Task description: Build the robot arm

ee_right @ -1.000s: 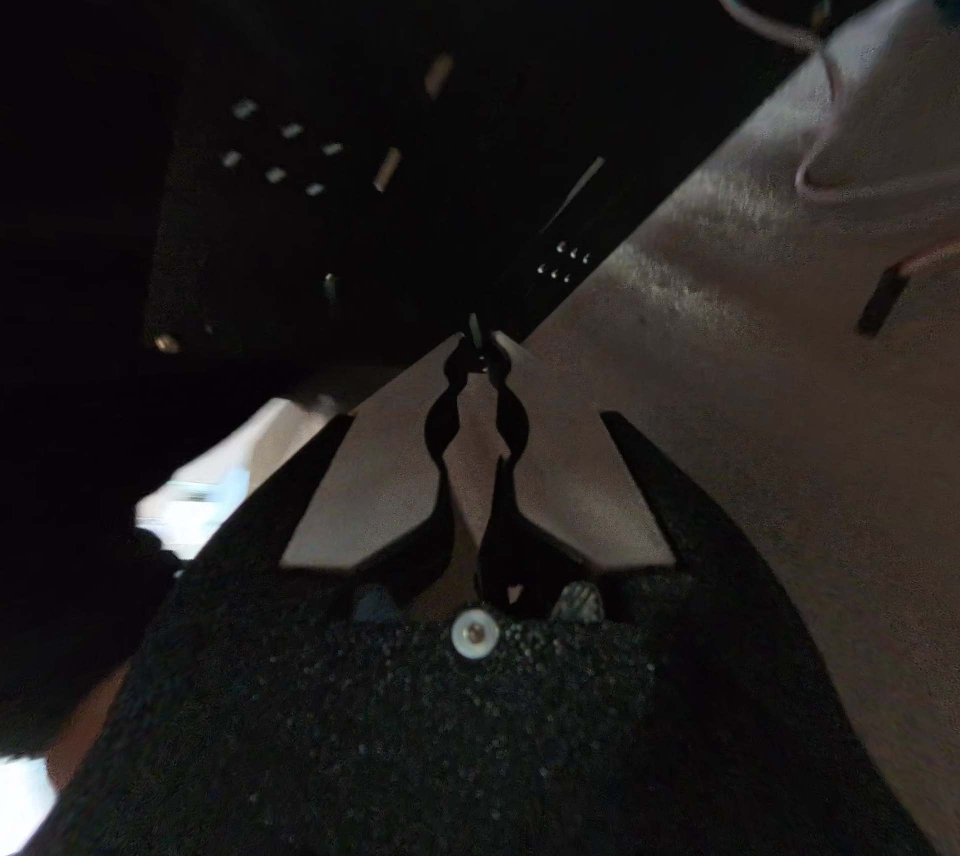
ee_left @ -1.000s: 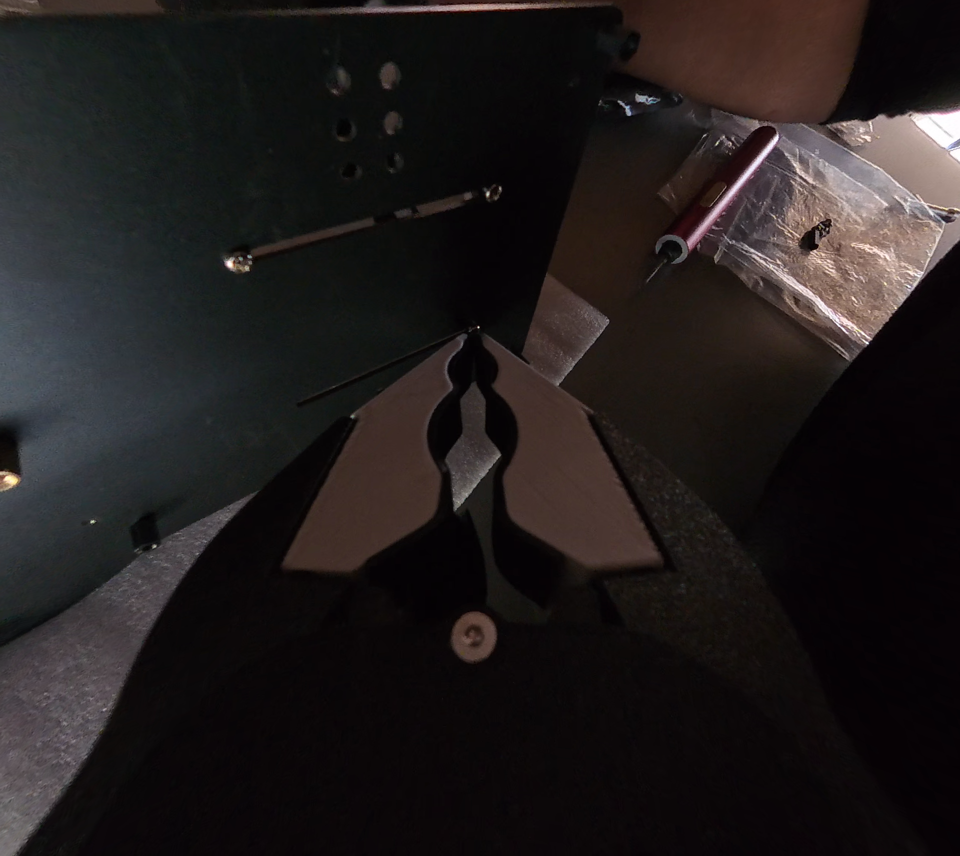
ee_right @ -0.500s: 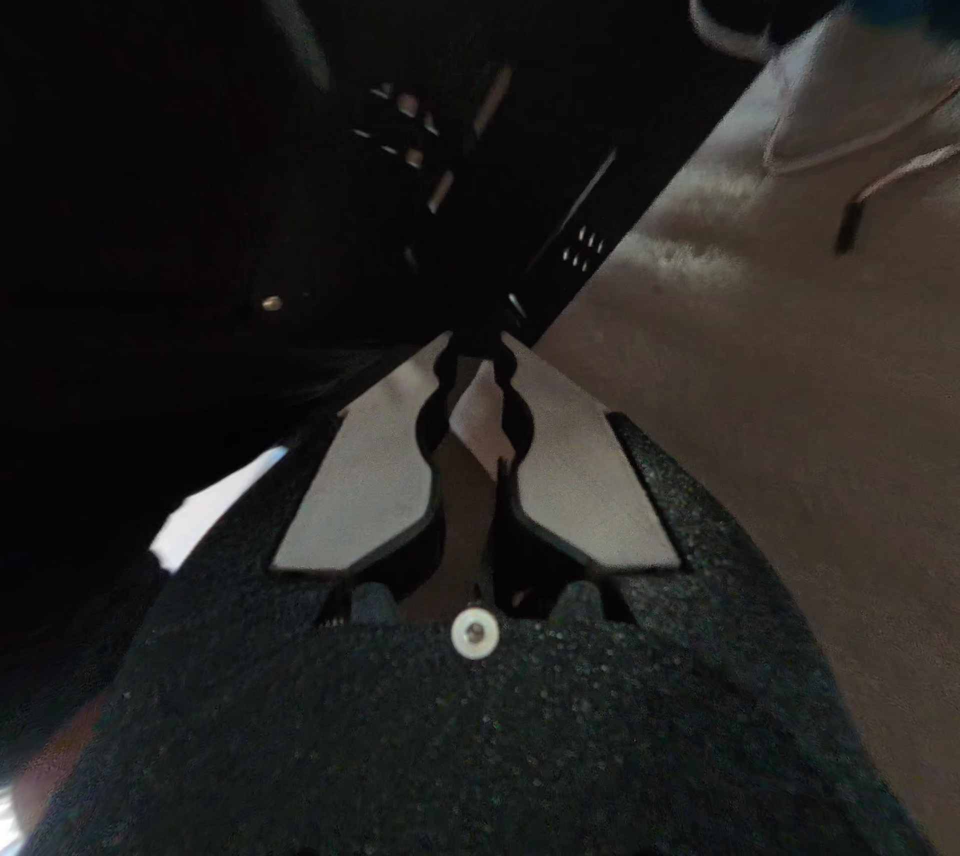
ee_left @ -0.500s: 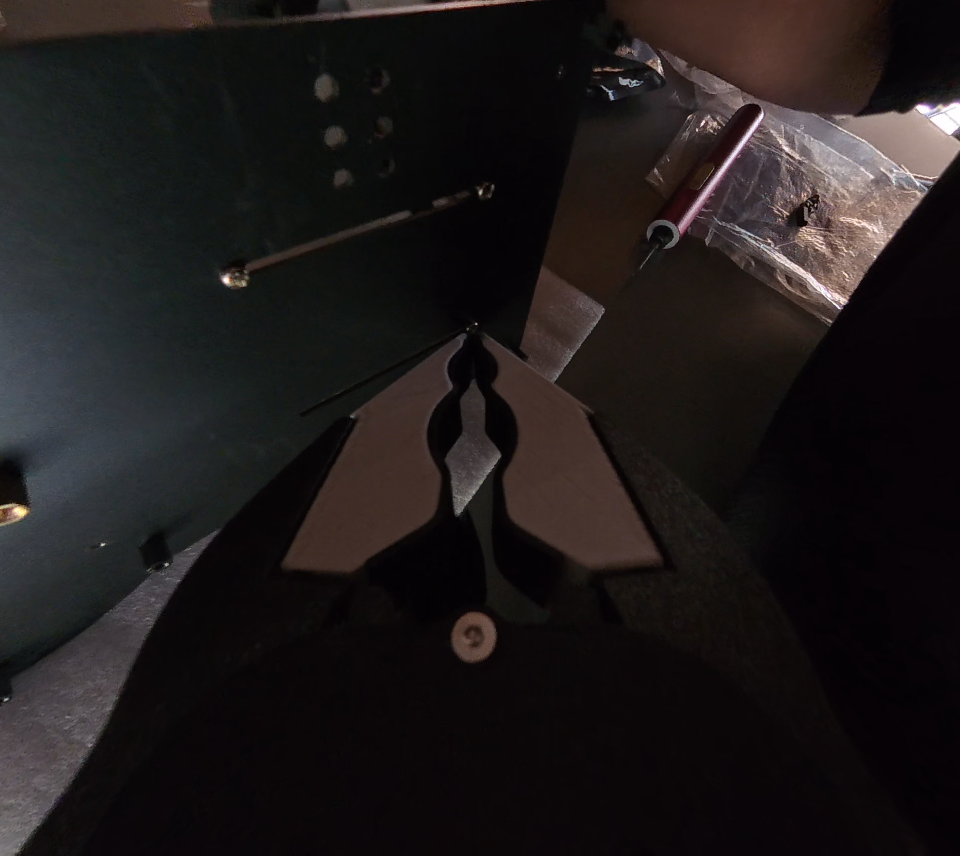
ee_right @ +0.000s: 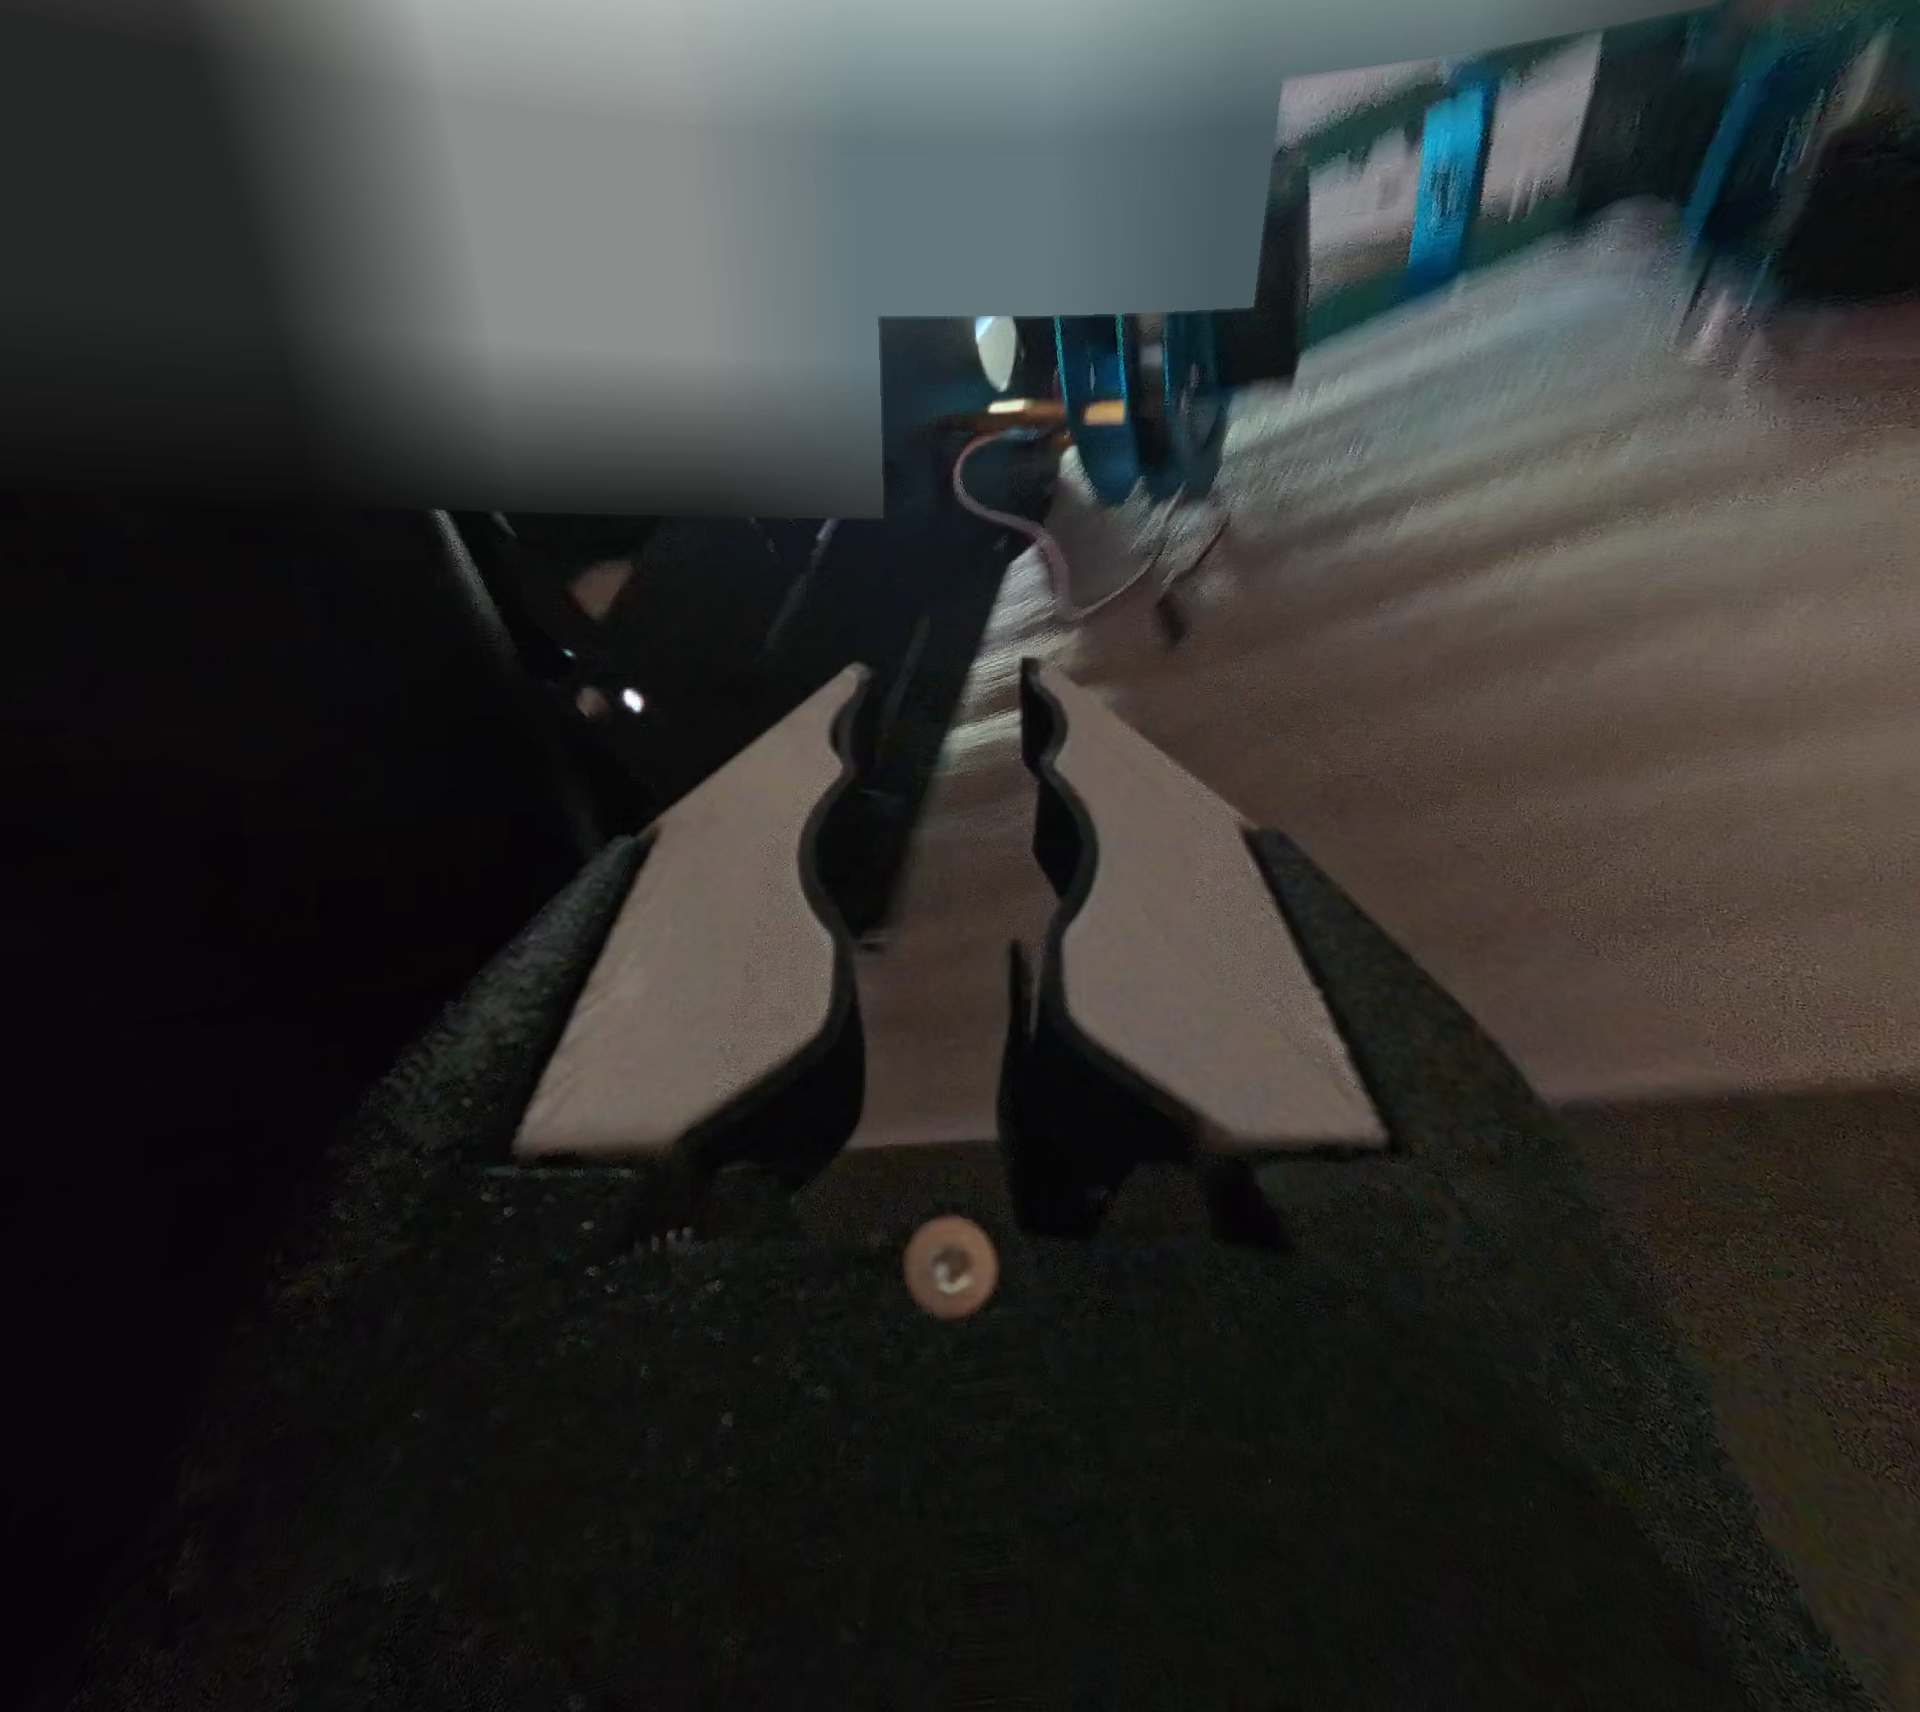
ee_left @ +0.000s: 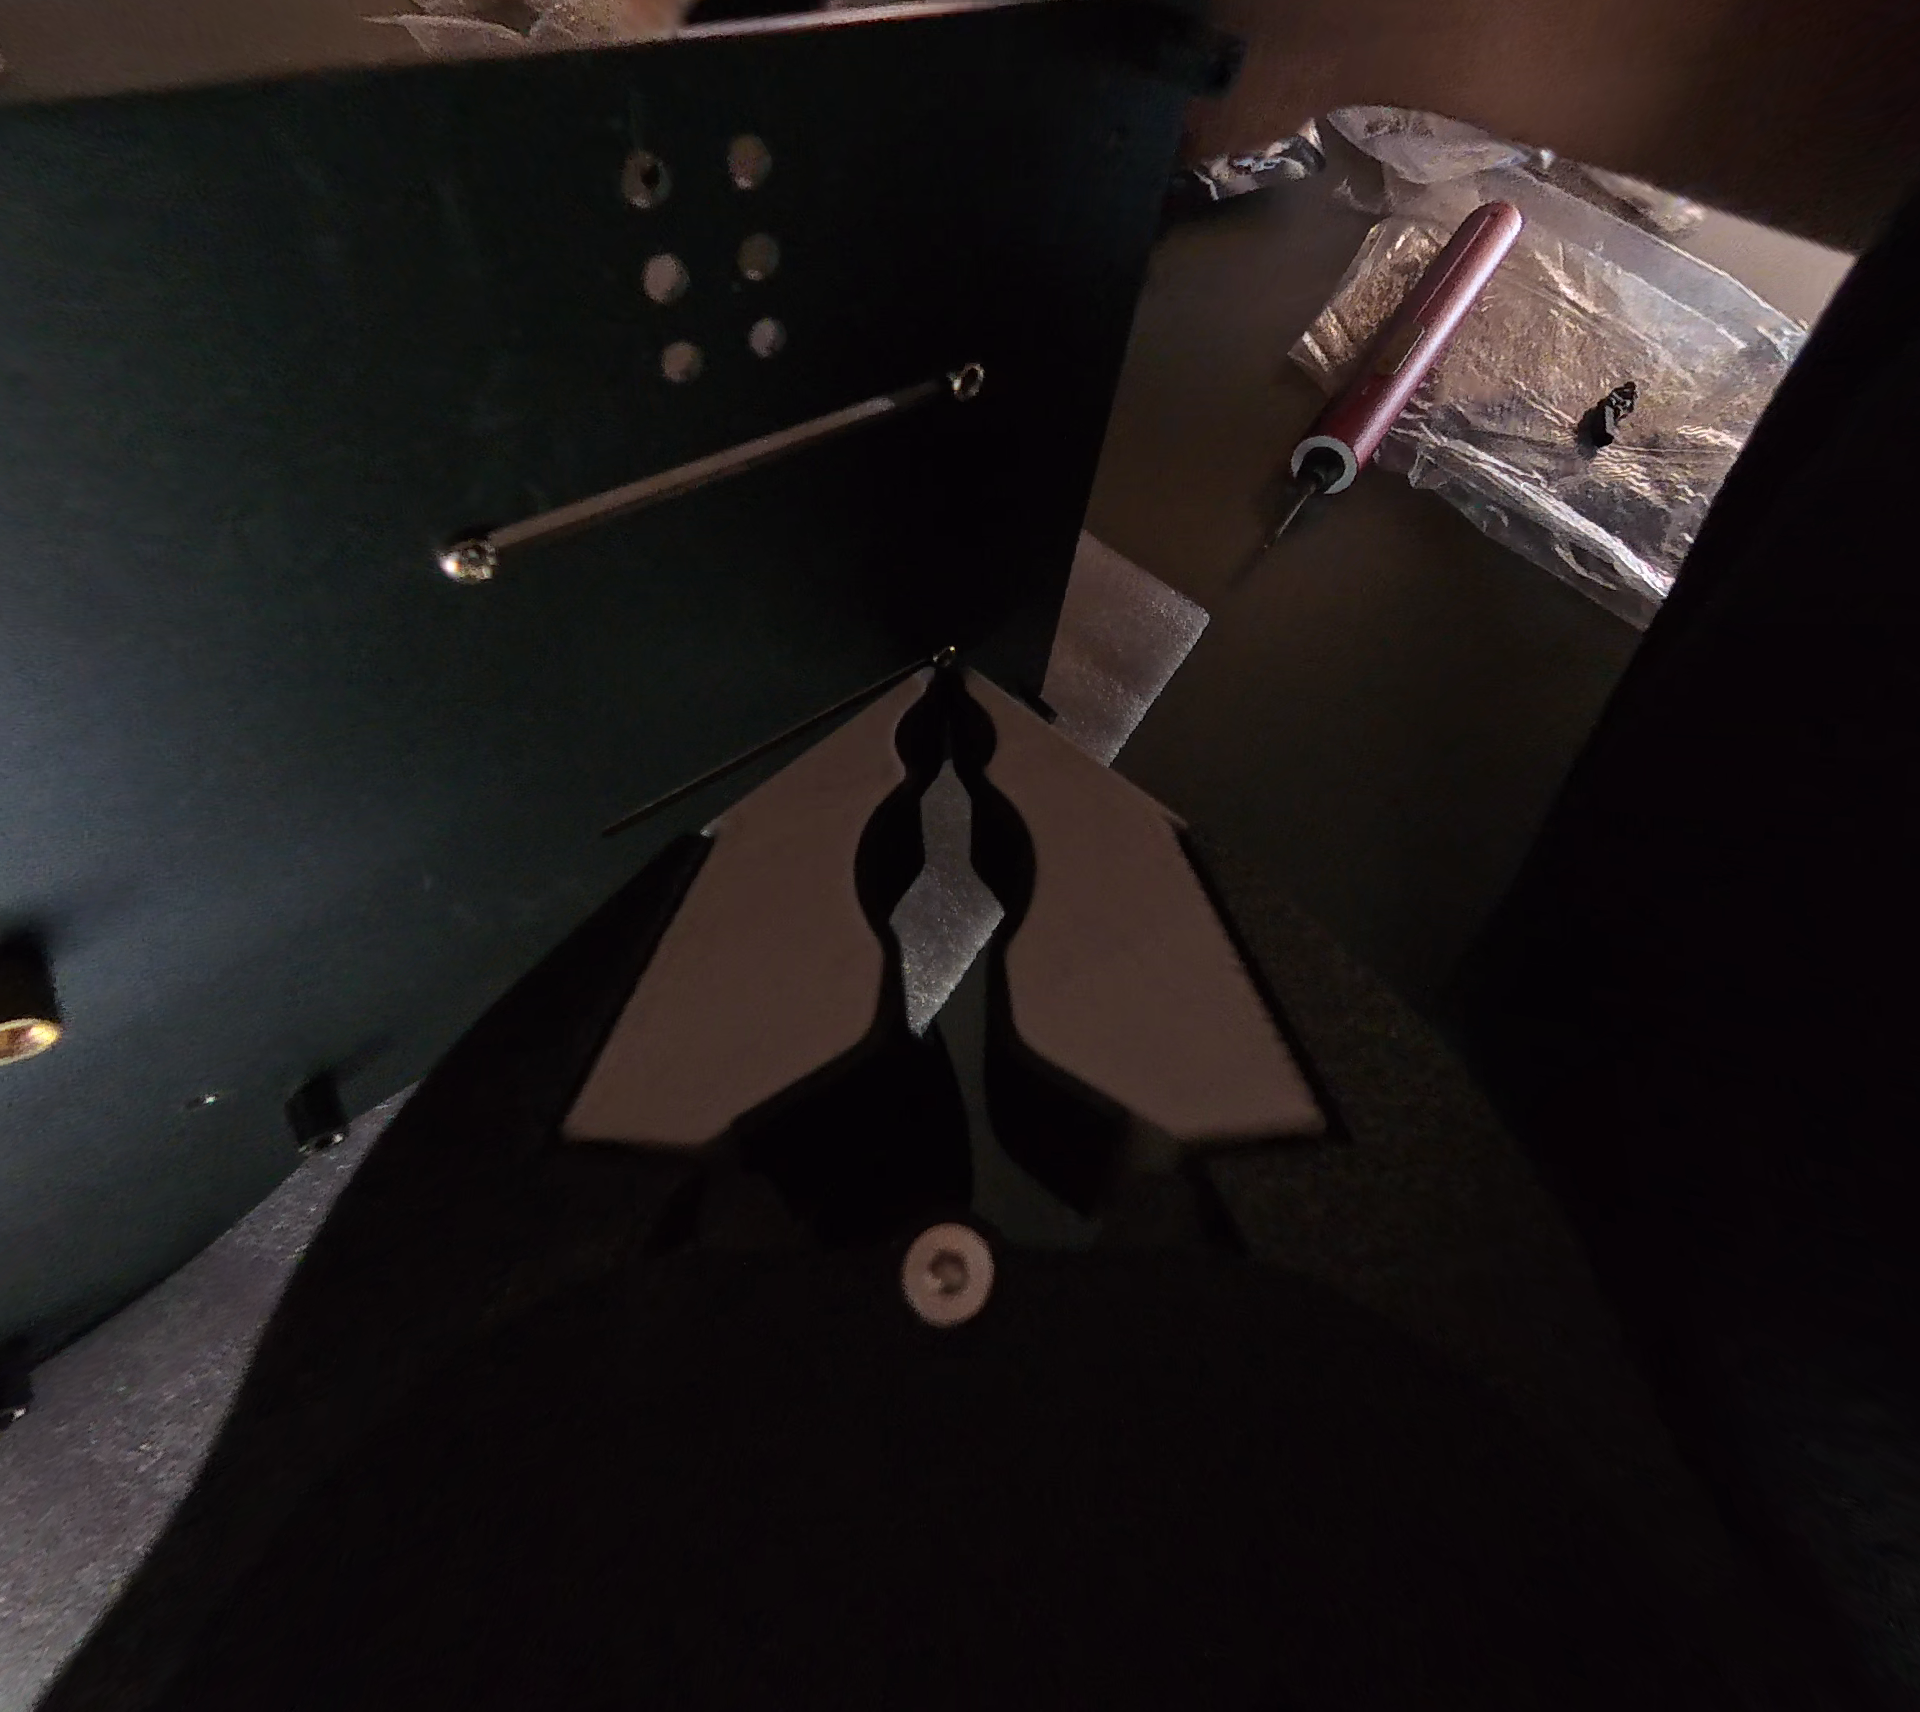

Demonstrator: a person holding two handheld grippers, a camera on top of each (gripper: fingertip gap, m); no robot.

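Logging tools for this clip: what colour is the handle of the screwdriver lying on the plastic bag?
Dark red, or maroon: the screwdriver, best seen in the left wrist view.

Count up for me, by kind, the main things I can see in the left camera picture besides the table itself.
Black plate: 1
Round holes in the plate: 6
Long silver rod: 1
Maroon screwdriver: 1
Clear plastic bags: at least 2
White foam piece: 1
Left gripper, shut on the plate's edge: 1
Total: at least 13

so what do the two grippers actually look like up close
Both match. The left gripper and the right gripper each have a rough-textured black body with a round silver screw at its middle. Two pale flat-topped fingers taper forward, their wavy inner edges lined in black. A dark sleeve shows beside the left one.
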